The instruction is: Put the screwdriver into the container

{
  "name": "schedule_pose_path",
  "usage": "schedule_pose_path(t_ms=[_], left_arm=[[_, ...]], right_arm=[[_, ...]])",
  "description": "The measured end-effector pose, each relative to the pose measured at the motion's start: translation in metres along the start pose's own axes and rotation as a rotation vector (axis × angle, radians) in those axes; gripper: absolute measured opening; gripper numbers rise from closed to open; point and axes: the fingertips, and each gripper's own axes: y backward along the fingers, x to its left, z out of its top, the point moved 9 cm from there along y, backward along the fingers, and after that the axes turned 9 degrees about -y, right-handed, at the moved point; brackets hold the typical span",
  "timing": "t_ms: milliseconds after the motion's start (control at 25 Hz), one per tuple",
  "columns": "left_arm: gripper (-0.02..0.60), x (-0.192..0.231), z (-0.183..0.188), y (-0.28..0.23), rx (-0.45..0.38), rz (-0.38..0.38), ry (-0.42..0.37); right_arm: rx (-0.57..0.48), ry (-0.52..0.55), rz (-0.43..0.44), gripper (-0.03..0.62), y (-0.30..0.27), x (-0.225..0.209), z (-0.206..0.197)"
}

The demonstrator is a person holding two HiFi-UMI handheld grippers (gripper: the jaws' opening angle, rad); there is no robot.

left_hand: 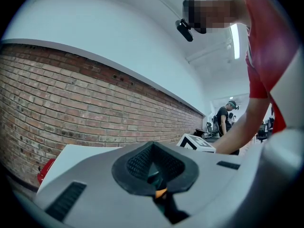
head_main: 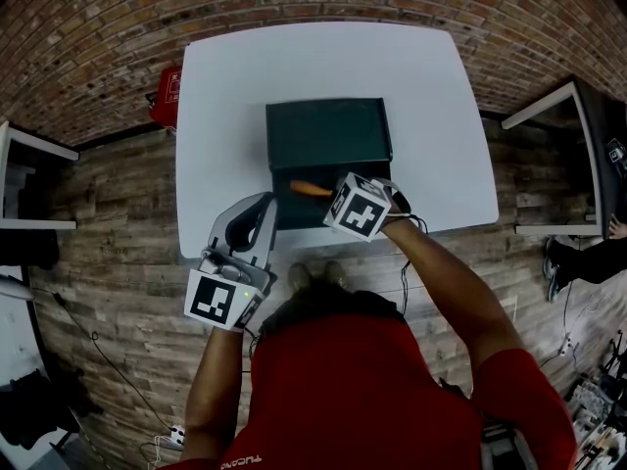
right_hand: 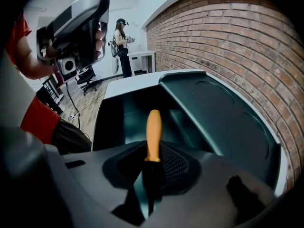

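A dark green container (head_main: 294, 207) stands open on the white table (head_main: 421, 116), its lid (head_main: 328, 133) folded back toward the brick wall. My right gripper (head_main: 329, 196) is shut on a screwdriver with an orange handle (head_main: 310, 188). The handle points left over the container's open box. In the right gripper view the handle (right_hand: 153, 132) sticks out past the jaws above the dark interior (right_hand: 128, 115), with the lid (right_hand: 218, 113) to the right. My left gripper (head_main: 257, 206) hangs at the table's front edge, left of the container, shut and holding nothing (left_hand: 153, 175).
A red object (head_main: 167, 96) lies on the wooden floor off the table's far left corner. White furniture stands at the left (head_main: 34, 145) and right (head_main: 544, 106). People stand in the room: one at the right edge (head_main: 588, 253), another farther back (right_hand: 122, 42).
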Motion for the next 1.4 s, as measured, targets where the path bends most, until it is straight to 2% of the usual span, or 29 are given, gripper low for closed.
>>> schedule_pose_path(t_ms=[480, 840, 960, 1400], left_arm=[[0.012, -0.010, 0.000, 0.000, 0.000, -0.013, -0.008], [0.012, -0.016, 0.004, -0.004, -0.002, -0.022, 0.002], [0.012, -0.019, 0.006, -0.007, -0.006, -0.034, -0.007], [0.012, -0.031, 0.027, -0.011, -0.047, -0.058, -0.022]], right_arm=[[0.005, -0.018, 0.033, 0.117, 0.006, -0.001, -0.005], [-0.108, -0.015, 0.057, 0.117, 0.037, 0.006, -0.004], [-0.202, -0.025, 0.061, 0.117, 0.057, 0.006, -0.003], [-0.692, -0.134, 0.081, 0.108, 0.143, 0.020, -0.002]])
